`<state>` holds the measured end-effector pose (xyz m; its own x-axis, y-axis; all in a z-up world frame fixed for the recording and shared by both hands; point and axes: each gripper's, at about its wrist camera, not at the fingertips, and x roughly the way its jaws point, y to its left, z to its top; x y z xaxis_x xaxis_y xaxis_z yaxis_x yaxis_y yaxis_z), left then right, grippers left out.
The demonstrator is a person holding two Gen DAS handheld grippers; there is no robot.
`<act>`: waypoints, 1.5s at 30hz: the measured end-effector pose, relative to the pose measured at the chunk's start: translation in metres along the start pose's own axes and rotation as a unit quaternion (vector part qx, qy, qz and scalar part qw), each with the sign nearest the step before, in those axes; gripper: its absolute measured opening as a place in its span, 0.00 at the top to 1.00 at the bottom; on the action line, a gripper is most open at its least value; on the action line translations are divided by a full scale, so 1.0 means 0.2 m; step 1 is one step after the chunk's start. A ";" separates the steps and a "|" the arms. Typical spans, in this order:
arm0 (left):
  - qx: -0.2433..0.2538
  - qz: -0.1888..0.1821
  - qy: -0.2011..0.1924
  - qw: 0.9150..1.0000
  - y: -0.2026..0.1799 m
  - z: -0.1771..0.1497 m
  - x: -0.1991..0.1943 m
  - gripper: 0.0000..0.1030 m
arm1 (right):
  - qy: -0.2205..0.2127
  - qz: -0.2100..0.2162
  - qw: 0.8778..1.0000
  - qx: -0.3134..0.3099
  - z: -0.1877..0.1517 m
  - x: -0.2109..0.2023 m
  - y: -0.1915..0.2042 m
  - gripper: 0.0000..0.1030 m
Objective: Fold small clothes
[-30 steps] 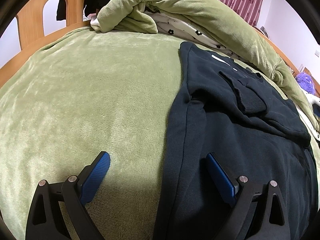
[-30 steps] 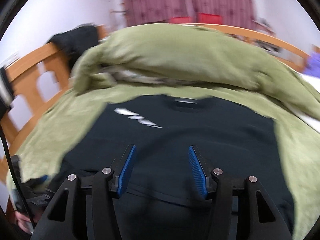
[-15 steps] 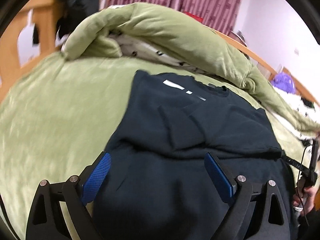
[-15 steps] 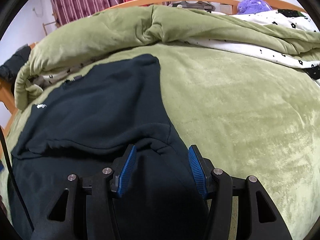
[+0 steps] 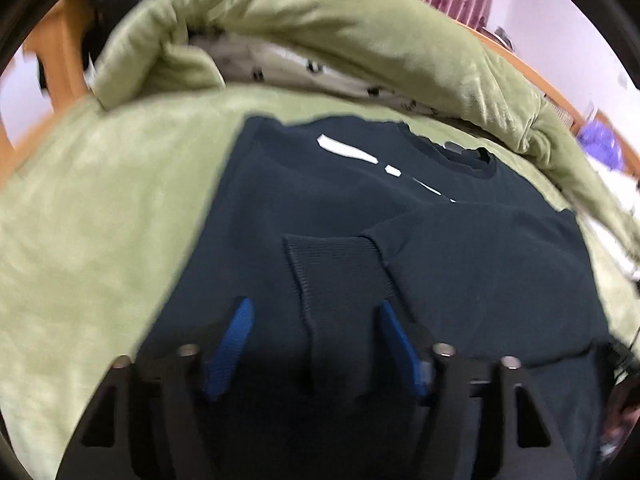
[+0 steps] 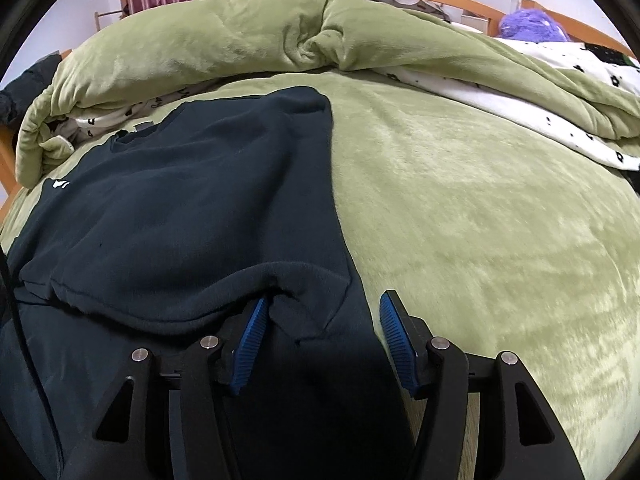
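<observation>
A dark navy sweatshirt [image 5: 344, 200] with a white chest mark lies flat on the green bed blanket [image 5: 100, 208], both sleeves folded in over the body. My left gripper [image 5: 314, 312] is open, its blue pads on either side of a ribbed sleeve cuff [image 5: 336, 264], just above the cloth. In the right wrist view the sweatshirt [image 6: 192, 208] fills the left half. My right gripper [image 6: 322, 304] is open over its right edge, near a folded sleeve's seam, holding nothing.
A rolled green duvet [image 6: 248, 36] with a white spotted lining lies along the far side of the bed. A wooden bed frame [image 5: 60, 56] rises at the left. A purple plush thing [image 6: 532, 26] sits at the far right. Bare green blanket [image 6: 480, 208] lies right of the sweatshirt.
My left gripper has moved right from the sweatshirt's left edge to over its middle and its jaws have narrowed. My right gripper has swung to the sweatshirt's right edge.
</observation>
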<state>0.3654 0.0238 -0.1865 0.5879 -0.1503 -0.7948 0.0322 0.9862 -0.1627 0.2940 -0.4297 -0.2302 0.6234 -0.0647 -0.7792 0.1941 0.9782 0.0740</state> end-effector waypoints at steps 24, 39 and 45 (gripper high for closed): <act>0.048 0.022 -0.077 0.996 0.04 -0.01 -0.26 0.56 | -0.052 0.089 0.994 -0.026 0.16 -0.30 -0.05 0.52; 0.091 0.073 -0.088 0.989 -0.11 -0.14 0.00 0.44 | -0.029 0.068 0.997 -0.026 0.11 -0.07 0.10 0.50; 0.102 0.089 -0.092 0.987 -0.15 -0.15 0.01 0.44 | -0.034 -0.011 0.996 -0.079 0.05 -0.01 0.20 0.45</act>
<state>0.3412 -0.0074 -0.2019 0.7349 0.0233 -0.6778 0.0661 0.9922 0.1058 0.3077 -0.3914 -0.2197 0.6716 -0.0938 -0.7350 0.0902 0.9949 -0.0445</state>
